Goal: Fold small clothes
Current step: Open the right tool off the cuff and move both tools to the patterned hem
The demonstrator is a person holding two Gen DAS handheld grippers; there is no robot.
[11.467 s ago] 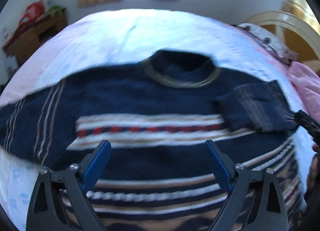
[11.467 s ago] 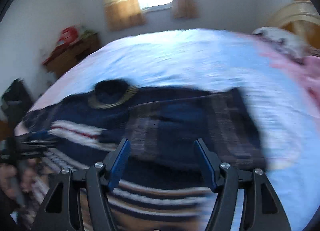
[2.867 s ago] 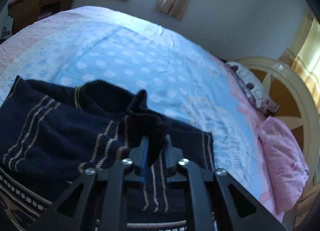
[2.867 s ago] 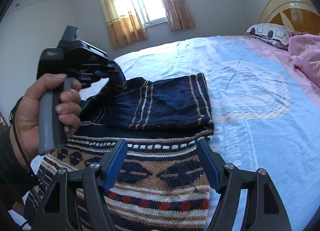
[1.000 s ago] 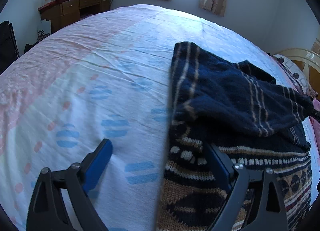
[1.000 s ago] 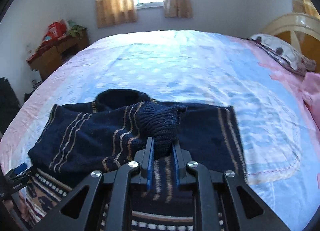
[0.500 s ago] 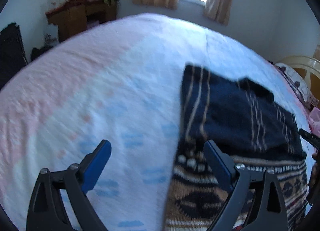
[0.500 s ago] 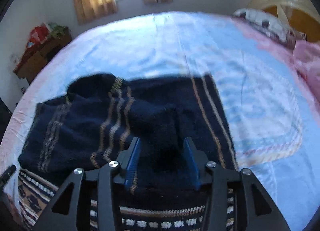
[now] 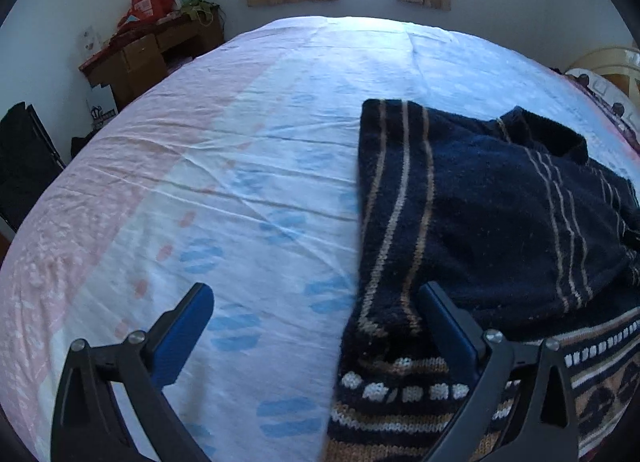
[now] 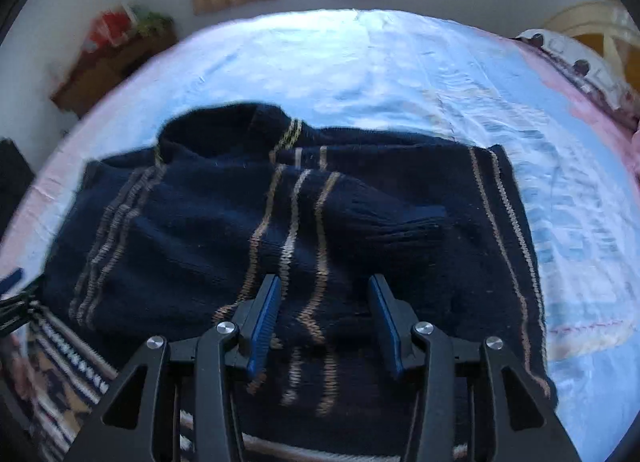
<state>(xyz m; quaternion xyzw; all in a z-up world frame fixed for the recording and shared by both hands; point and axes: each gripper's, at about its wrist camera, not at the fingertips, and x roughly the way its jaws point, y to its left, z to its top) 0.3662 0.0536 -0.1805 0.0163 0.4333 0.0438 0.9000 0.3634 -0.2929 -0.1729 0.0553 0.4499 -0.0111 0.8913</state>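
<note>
The right gripper (image 10: 324, 294), clamped on a sleeve cuff a second ago, now stands part-open over the sweater (image 10: 280, 229), so both sleeves look folded in. The left gripper (image 9: 316, 326) gapes wide, empty, at the sweater's left edge; only its view shows the patterned hem (image 9: 400, 390) on the bed (image 9: 240, 141).

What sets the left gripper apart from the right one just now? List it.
The left gripper gapes wide; the right gripper is only partly open. The left gripper straddles the sweater edge, one finger over the bedsheet; the right gripper sits wholly above the folded sleeve. Both hold nothing.
</note>
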